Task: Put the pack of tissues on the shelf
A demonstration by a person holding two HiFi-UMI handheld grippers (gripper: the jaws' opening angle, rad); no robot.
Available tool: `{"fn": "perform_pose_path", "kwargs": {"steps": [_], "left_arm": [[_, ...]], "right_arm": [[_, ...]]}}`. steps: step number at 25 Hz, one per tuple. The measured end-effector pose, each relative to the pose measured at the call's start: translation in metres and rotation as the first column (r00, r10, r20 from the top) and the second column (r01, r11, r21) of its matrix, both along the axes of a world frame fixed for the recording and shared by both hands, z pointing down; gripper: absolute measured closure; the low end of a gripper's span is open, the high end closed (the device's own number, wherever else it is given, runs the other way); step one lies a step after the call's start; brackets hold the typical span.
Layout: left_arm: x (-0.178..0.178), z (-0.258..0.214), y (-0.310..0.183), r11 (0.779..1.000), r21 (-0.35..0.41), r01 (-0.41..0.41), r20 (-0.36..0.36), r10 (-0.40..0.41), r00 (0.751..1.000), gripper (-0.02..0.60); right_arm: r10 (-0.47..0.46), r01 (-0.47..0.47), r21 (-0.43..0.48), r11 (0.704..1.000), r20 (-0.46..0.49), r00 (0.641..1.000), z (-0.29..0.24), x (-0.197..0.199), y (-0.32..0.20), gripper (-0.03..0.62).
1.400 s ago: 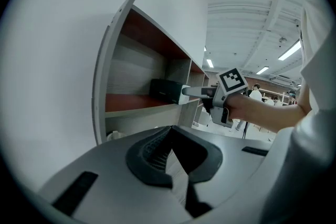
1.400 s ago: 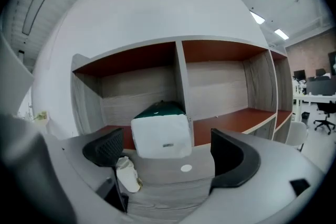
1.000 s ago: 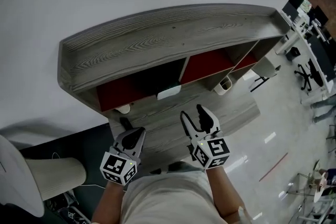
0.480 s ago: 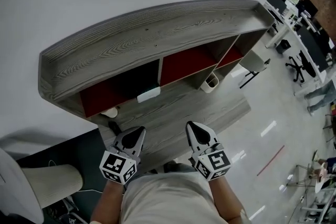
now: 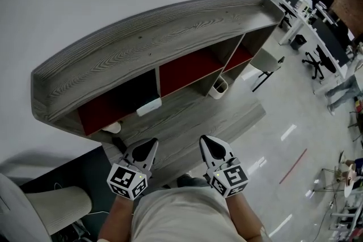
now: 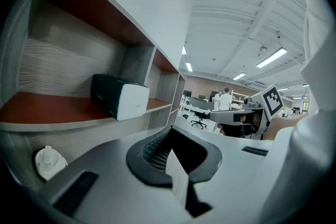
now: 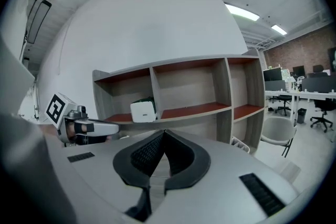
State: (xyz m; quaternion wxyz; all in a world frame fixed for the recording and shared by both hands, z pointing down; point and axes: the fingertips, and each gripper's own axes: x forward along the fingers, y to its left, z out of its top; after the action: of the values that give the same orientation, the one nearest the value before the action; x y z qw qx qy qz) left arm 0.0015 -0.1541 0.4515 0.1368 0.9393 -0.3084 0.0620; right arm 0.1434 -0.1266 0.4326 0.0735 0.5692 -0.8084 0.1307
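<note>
The pack of tissues (image 5: 148, 106), white with a dark green side, lies on the red-lined lower shelf of the grey wooden shelf unit (image 5: 159, 42), at the divider between the left and middle compartments. It also shows in the left gripper view (image 6: 119, 97) and the right gripper view (image 7: 143, 110). My left gripper (image 5: 148, 146) is shut with nothing in it, held over the low ledge in front of the shelf. My right gripper (image 5: 205, 140) is shut and empty too, beside it and clear of the pack. Each gripper's jaws meet (image 6: 169, 136) (image 7: 164, 136).
A white round object (image 5: 110, 127) and a small black item (image 5: 118, 143) sit on the ledge at the left. A white basket (image 5: 218, 88) and a chair (image 5: 266, 62) stand by the shelf's right end. Office desks and chairs fill the far right. A padded seat (image 5: 51, 204) is at lower left.
The right gripper's jaws have gone from open to shut with nothing between them. The shelf has slid left in the head view; both grippers stay low in front of it.
</note>
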Motion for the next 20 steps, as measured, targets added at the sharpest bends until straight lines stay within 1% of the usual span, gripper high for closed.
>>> {"fn": "perform_pose_path", "kwargs": {"steps": [7, 13, 20], "left_arm": [[0.011, 0.002, -0.005, 1.0, 0.011, -0.028, 0.01, 0.028, 1.0, 0.568], [0.016, 0.002, -0.009, 0.999, 0.011, -0.038, 0.012, 0.038, 0.999, 0.568], [0.013, 0.004, -0.012, 0.999, 0.007, -0.031, 0.02, 0.031, 0.999, 0.568]], "right_arm": [[0.003, -0.003, -0.01, 1.0, -0.035, 0.999, 0.005, 0.003, 0.001, 0.566], [0.015, -0.016, -0.012, 1.0, -0.025, 1.0, 0.007, 0.006, -0.003, 0.566], [0.021, -0.021, -0.016, 1.0, -0.017, 1.0, 0.01, 0.007, -0.009, 0.566]]}}
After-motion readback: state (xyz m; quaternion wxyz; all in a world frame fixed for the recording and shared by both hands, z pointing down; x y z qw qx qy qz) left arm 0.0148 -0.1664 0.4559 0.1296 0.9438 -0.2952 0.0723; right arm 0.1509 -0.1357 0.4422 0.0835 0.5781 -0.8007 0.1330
